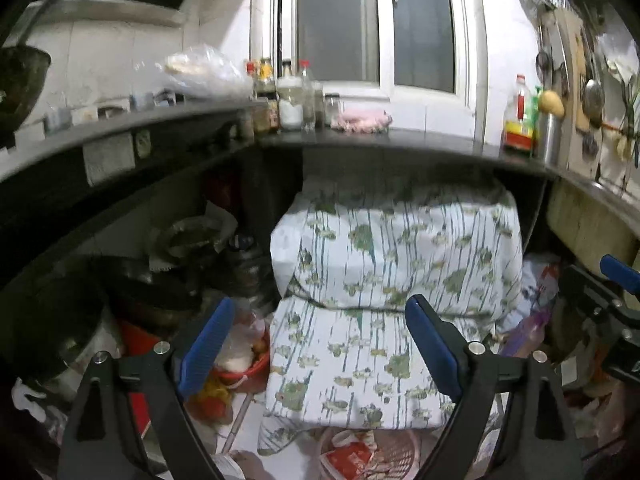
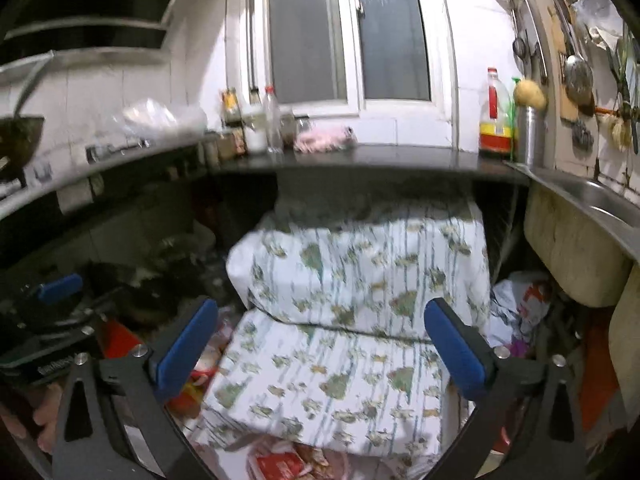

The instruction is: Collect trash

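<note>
Both the left tongs [image 1: 320, 344] and the right tongs [image 2: 320, 348] are spread wide and empty before a cloth-covered bulk [image 1: 396, 248] under the dark table [image 1: 400, 142]. Trash, a red wrapper [image 1: 348, 458], lies on the floor at its near edge. Pots [image 1: 152, 292] crowd the left, bags [image 2: 516, 304] the right; the table edge overhangs above.

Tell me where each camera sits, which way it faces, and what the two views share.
Left wrist: on the left gripper, facing the cloth-covered bundle under the counter; its fingers stand open, and the right gripper shows at the right edge.
Right wrist: on the right gripper, facing the same bundle; open fingers, the left gripper at the left edge.
Shared: bundle, window, oil bottle.
</note>
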